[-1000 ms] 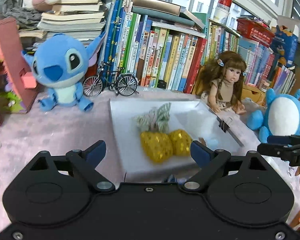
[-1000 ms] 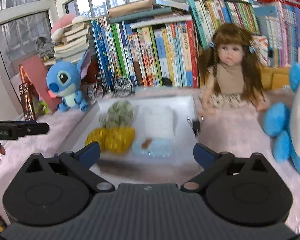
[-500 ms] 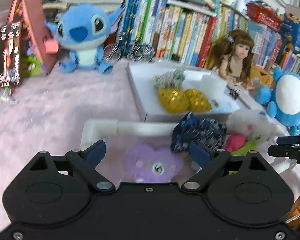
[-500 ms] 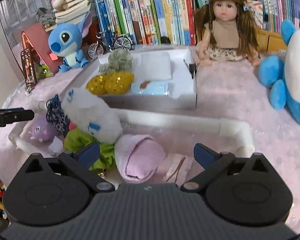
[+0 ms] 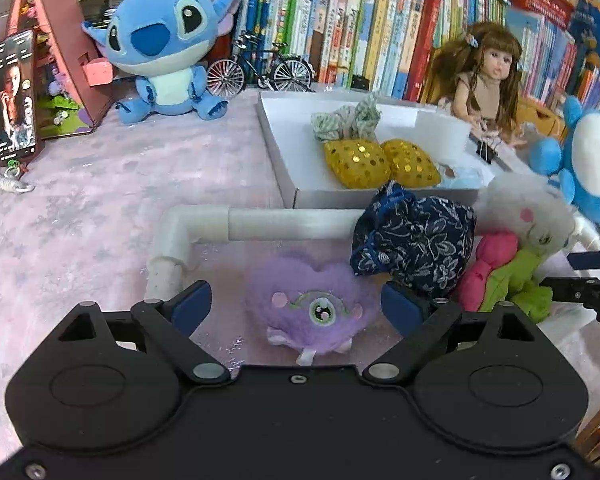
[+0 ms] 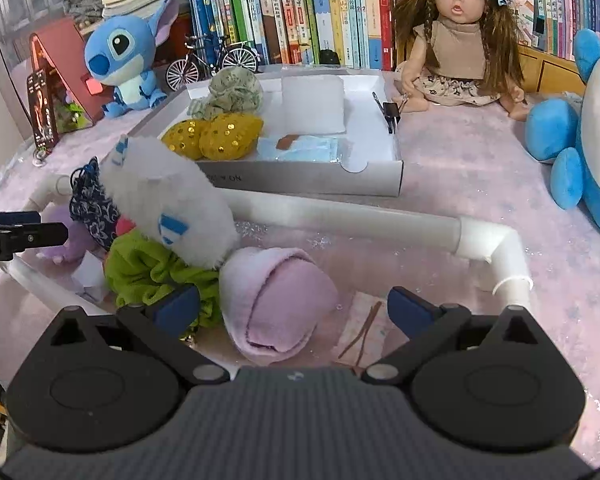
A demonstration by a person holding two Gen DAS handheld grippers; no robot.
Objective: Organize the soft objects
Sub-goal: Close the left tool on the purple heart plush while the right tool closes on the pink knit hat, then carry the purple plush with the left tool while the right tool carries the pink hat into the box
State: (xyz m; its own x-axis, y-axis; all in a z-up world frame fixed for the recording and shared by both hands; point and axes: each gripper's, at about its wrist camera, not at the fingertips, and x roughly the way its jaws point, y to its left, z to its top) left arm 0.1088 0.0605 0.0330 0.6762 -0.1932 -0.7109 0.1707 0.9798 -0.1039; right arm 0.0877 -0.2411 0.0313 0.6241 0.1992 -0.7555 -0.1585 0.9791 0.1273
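left gripper released, purple plush low centre between its jaws | right gripper released over pink roll; likely snags green cloth too | white box mid-frame

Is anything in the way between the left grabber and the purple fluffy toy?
No. The left gripper is open and the purple toy lies right between its fingers, with nothing over it.
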